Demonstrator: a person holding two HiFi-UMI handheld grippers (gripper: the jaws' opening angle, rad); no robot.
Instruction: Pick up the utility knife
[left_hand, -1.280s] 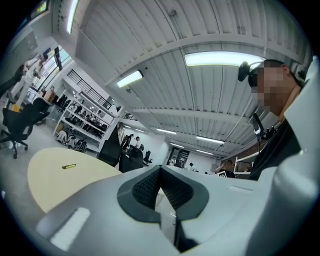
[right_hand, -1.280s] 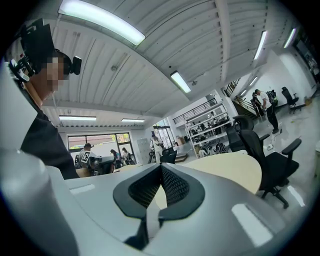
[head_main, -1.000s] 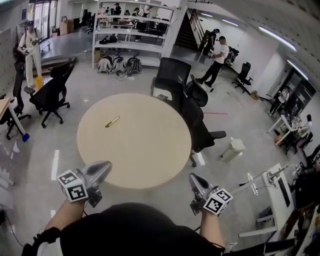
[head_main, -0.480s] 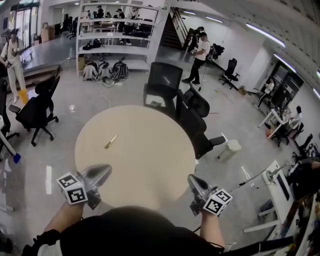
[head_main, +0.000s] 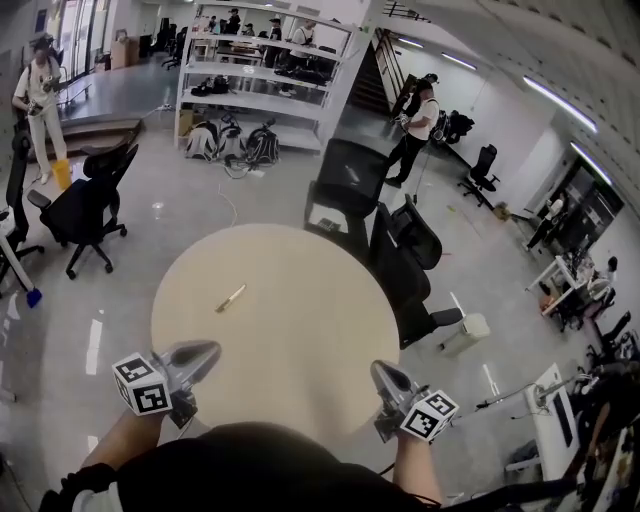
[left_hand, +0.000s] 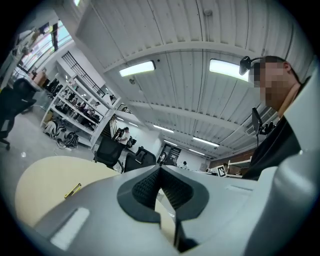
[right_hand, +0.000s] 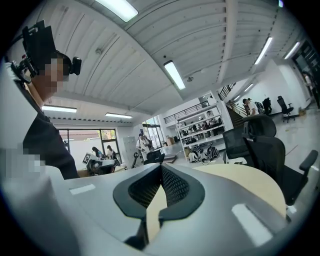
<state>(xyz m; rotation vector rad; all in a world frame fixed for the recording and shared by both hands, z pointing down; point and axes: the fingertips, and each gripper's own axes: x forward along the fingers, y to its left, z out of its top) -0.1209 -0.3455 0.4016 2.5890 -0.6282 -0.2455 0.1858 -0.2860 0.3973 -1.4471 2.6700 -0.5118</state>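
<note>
**Head view first: both grippers shut, knife untouched**

Head view: knife (head_main: 231, 298) lies flat on the round table (head_main: 300, 340), left of centre and well apart from both grippers. At the near table edge, the left gripper (head_main: 210, 350) and right gripper (head_main: 378, 370) are held close to the person and point across the table. This looks like an approach posture, with nothing reached yet. The left one is nearer the knife, so it is probably the picker.

Left gripper view: jaws closed tip to tip, nothing between them. Knife (left_hand: 73, 190) sits off to the left, not lined up with the jaws. They must open before any grasp.

Right gripper view: jaws meet at the tips, empty. Only table (right_hand: 240, 175) lies beyond, with no knife in view.
</note>
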